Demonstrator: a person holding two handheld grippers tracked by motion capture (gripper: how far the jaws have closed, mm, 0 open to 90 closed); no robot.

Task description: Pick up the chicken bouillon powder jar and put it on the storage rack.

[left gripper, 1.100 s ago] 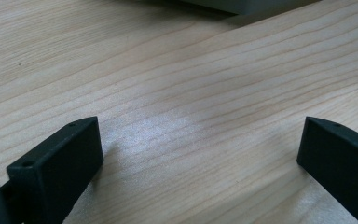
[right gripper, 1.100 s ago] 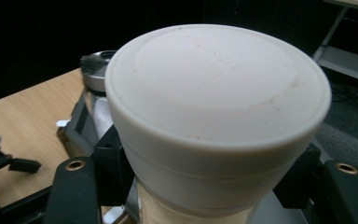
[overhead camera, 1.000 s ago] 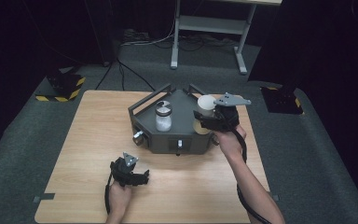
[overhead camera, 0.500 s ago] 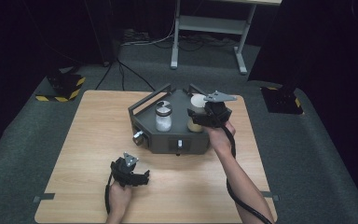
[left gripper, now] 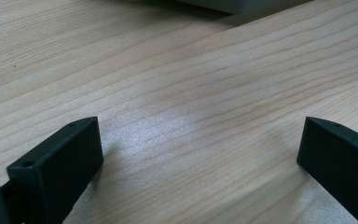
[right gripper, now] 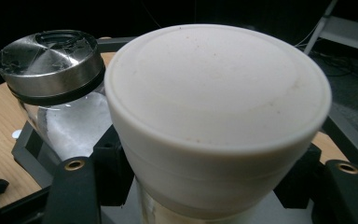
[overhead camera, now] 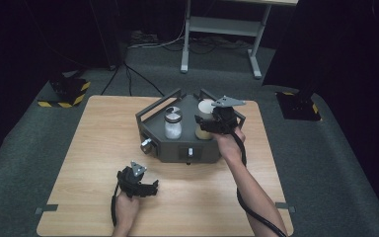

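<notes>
Right gripper grasps the white-lidded jar on the grey stand; left gripper rests released on the table.

At the near left of the wooden table [overhead camera: 79, 163], the left gripper [overhead camera: 143, 186] sits low in the person's hand, its jaws standing wide apart over bare wood with nothing between them. Further right, on the grey stand [overhead camera: 177, 148], a glass jar with a metal lid [overhead camera: 172, 123] holds white powder. Just beside it on the right stands the jar with the white lid [overhead camera: 205, 118] (its lower part looks yellowish). The right gripper [overhead camera: 211, 126] comes at it from the right, and in the right gripper view the two black jaws are clamped on the jar body under the white lid [right gripper: 214, 116], one on each side.
</notes>
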